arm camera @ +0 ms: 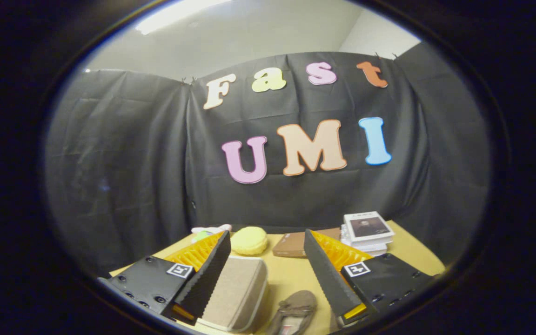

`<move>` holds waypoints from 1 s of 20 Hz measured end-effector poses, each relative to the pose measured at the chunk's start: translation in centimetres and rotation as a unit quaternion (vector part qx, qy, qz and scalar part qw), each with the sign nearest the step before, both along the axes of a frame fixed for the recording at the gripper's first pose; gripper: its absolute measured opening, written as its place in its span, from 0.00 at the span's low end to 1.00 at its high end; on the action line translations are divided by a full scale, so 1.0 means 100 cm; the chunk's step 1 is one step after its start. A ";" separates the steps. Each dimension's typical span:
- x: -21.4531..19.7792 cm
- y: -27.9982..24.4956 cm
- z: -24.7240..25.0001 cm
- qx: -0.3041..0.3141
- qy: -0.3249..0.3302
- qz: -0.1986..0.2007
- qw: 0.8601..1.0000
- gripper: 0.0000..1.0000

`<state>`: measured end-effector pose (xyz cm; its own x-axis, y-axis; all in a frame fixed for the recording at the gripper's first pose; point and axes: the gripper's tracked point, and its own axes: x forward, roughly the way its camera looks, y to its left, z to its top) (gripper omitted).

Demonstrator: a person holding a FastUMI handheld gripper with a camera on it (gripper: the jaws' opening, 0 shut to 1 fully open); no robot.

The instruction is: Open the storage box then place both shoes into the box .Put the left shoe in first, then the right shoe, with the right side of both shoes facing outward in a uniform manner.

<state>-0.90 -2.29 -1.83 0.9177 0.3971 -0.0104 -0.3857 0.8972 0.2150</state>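
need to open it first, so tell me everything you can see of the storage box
The storage box lies on the yellowish table, lid closed. Its top looks like beige woven fabric, with a pale, rounded rim around it. It sits between the open gripper fingers, close by the left finger, which overlaps its left edge; whether they touch cannot be told. A brown shoe lies just to its right, a yellow round sponge-like thing beyond it.

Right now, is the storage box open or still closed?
Closed: the storage box lies with its beige lid flat on top, one shoe on the table beside it. The tool is open, holding nothing.
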 end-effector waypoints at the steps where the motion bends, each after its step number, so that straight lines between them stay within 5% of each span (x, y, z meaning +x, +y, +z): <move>1: -0.004 0.004 -0.002 0.034 0.008 0.014 0.999 0.90; 8: -0.021 -0.021 -0.054 0.233 0.099 0.010 0.967 0.90; 14: -0.040 -0.032 -0.130 0.385 0.206 -0.042 0.899 0.90; 20: -0.062 -0.005 -0.187 0.453 0.290 -0.060 0.841 0.90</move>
